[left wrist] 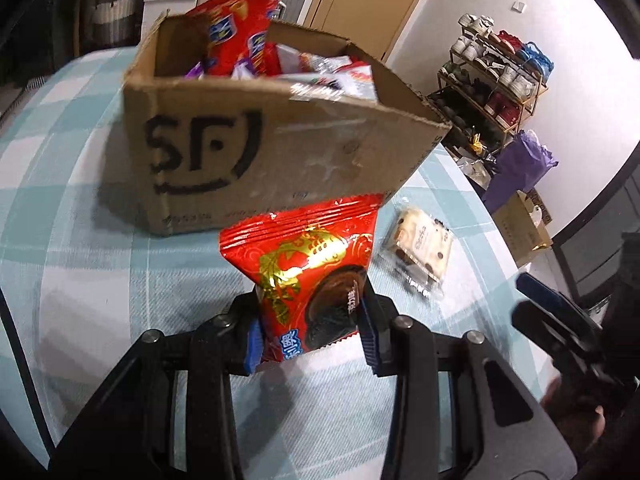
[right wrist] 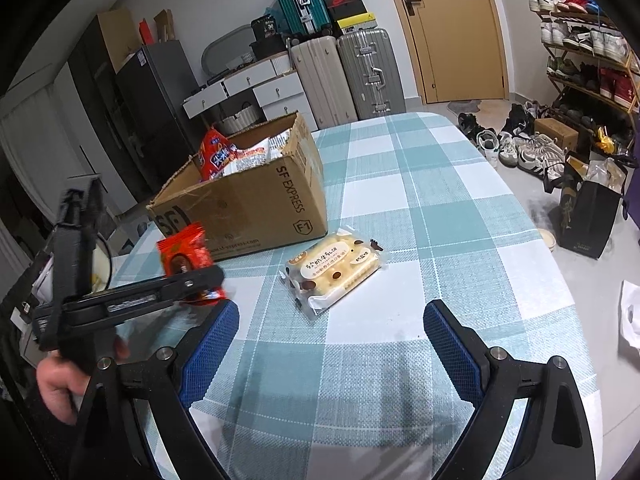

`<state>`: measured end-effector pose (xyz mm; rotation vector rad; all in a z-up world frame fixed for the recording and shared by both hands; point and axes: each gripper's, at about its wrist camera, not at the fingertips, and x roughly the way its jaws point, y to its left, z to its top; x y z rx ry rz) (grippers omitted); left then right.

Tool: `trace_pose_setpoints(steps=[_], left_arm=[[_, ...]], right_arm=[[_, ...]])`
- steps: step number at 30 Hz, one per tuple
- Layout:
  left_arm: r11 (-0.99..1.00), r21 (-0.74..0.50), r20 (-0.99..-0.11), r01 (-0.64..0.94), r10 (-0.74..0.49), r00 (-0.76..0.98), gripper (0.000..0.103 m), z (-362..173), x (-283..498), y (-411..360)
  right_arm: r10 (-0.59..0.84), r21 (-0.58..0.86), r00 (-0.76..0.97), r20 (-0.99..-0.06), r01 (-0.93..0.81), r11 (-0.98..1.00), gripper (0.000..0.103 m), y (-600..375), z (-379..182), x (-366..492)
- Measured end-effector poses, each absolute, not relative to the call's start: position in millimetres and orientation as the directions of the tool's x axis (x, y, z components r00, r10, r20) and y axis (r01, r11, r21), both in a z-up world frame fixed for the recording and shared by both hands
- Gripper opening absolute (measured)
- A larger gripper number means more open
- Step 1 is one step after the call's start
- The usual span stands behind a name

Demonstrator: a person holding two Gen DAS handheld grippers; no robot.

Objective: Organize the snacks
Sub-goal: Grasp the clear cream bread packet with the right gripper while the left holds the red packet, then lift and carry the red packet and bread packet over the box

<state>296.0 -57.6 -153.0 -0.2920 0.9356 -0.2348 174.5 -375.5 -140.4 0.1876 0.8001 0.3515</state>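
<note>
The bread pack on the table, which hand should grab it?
Probably the right. Its tongs are open and empty, pointing at the bread pack just ahead, while the left tongs already pinch the red snack packet.

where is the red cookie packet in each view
Left wrist view: the red cookie packet sits low in the centre, pinched in the left gripper, just below the cardboard box.
Right wrist view: the packet is at the left, held in front of the box.
Shared landmark: the cardboard box, with the pale bread pack lying on the table to its right.
</note>
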Motion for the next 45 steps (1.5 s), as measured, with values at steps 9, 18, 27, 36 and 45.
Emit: trace_pose_setpoints(steps=[9,18,27,36,45], left_arm=[[0.930,-0.366,-0.752,0.042,-0.322,0.575,0.035,-164.8,293.9,-39.7],[0.923,-0.385,-0.746,0.021,-0.324,0.582,0.035,-172.6,265.6,-22.5],[0.908,-0.419,-0.733,-0.015,-0.329,0.595,0.035,-173.2,263.7,-6.3],[0.898,-0.439,-0.726,-0.038,-0.329,0.604,0.035,-172.9,251.4,6.6],[0.895,-0.444,-0.708,-0.046,-0.318,0.631,0.035,-161.9,238.4,13.5]], right_arm=[[0.404,0.349,0.569,-0.716,-0.210,0.913,0.095,-369.5,-164.5,210.8],[0.365,0.330,0.550,-0.752,-0.165,0.929,0.095,-347.1,-169.6,248.5],[0.263,0.218,0.538,-0.801,-0.148,0.965,0.095,-310.6,-176.6,276.8],[0.101,0.009,0.554,-0.827,-0.165,0.986,0.088,-288.6,-190.4,282.7],[0.201,0.165,0.570,-0.796,-0.115,0.980,0.061,-328.6,-185.5,272.7]])
